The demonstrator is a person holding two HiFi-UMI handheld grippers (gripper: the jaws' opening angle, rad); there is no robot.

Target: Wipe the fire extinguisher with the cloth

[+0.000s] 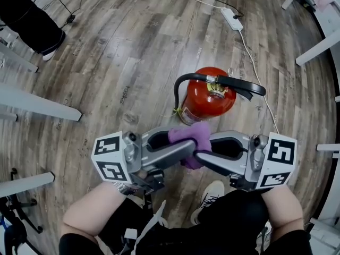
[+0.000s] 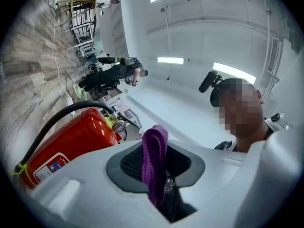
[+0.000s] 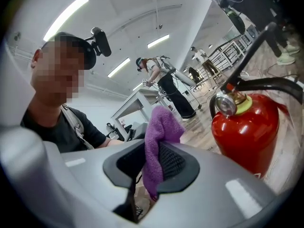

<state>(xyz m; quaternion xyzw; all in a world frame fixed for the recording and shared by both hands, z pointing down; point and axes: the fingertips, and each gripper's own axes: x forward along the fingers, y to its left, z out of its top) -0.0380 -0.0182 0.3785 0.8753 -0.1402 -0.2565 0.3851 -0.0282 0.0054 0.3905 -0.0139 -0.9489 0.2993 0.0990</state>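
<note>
A red fire extinguisher [image 1: 204, 97] with a black hose and lever stands on the wooden floor just beyond my two grippers. Both grippers meet over a purple cloth [image 1: 194, 136] held in front of me, close to the extinguisher's near side. My left gripper [image 1: 187, 149] comes in from the left and is shut on the cloth [image 2: 154, 151], which is pinched between its dark pads [image 2: 178, 163]. My right gripper [image 1: 201, 155] comes in from the right and is likewise shut on the cloth [image 3: 160, 127]. The extinguisher [image 2: 71, 141] [image 3: 247, 132] shows beside each gripper's jaws.
A white power strip [image 1: 231, 18] and its cable [image 1: 255, 70] run along the floor behind the extinguisher. White table legs [image 1: 37, 104] stand at the left and others [image 1: 319, 47] at the right. A bystander's shoe [image 1: 53, 51] is at far left, my own shoe [image 1: 210, 193] below.
</note>
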